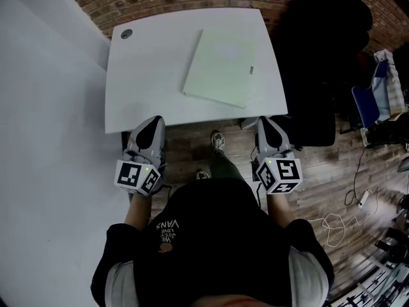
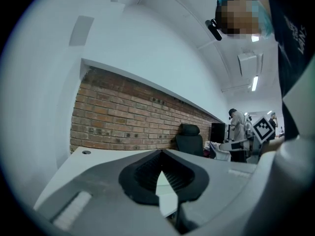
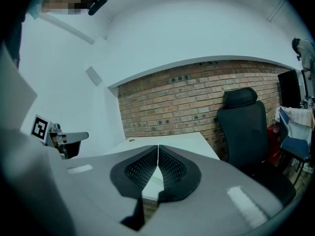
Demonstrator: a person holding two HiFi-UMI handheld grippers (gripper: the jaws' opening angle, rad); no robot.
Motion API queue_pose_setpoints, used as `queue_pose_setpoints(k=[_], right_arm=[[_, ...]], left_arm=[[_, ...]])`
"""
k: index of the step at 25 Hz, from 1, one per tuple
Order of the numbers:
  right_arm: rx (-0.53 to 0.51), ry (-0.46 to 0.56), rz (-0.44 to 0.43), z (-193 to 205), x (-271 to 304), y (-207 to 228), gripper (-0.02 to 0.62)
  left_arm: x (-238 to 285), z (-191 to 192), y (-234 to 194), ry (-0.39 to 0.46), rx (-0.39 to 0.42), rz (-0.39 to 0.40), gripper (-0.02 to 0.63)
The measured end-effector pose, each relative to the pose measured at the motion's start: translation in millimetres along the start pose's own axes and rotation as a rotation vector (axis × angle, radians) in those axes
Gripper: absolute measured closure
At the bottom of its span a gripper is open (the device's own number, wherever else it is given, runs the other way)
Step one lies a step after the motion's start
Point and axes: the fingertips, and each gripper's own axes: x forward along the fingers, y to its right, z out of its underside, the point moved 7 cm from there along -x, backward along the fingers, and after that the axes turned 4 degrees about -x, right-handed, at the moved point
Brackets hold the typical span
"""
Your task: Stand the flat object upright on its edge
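Observation:
A pale green flat book [image 1: 220,68] lies flat on the white table [image 1: 147,75], right of its middle, spine edge toward the table's front. My left gripper [image 1: 152,124] hovers at the table's front edge on the left, jaws shut and empty. At the front right corner sits my right gripper [image 1: 266,124], likewise shut with nothing in it. In the left gripper view the left gripper [image 2: 161,157] has its tips pressed together, and a sliver of the book [image 2: 165,183] shows behind the pads. The right gripper [image 3: 158,151] points over the table [image 3: 182,141] toward the brick wall.
A black office chair [image 1: 323,56] stands right of the table, also seen as the chair [image 3: 243,132]. A brick wall [image 3: 187,102] runs behind the table. A round grommet [image 1: 126,34] marks the table's far left corner. Cables [image 1: 345,216] lie on the wooden floor at right. A white wall borders the left.

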Motion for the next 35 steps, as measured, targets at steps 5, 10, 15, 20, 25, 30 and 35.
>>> queue_pose_setpoints(k=[5,10,15,20,25,30,35], right_arm=[[0.003,-0.015,0.005,-6.6,28.7,15.5,0.591],[0.003,-0.031,0.021,-9.6,58.3,33.4,0.589],[0.023,-0.042,0.023,-9.3,82.2,48.2,0.589],[0.042,-0.069,0.029,-5.7,103.8,61.6,0.589],[0.080,-0.108,0.037,1.1,121.3,75.9,0.586],[0.140,-0.179,0.032,11.0,138.6,91.3,0.563],[0.205,-0.264,-0.009,25.0,155.5,103.8,0.479]], left_arm=[[35.8,-3.1,-16.3,-0.015,0.009,0.007,0.607],[75.6,-1.6,-31.5,-0.036,0.025,0.028,0.607],[109.6,-0.7,-40.9,-0.064,0.044,0.039,0.607],[135.4,3.8,-48.8,-0.098,0.037,0.046,0.607],[161.5,11.5,-58.5,-0.172,0.012,0.049,0.607],[184.0,20.6,-69.9,-0.249,-0.082,0.053,0.580],[204.0,27.1,-75.0,-0.306,-0.125,0.072,0.534]])
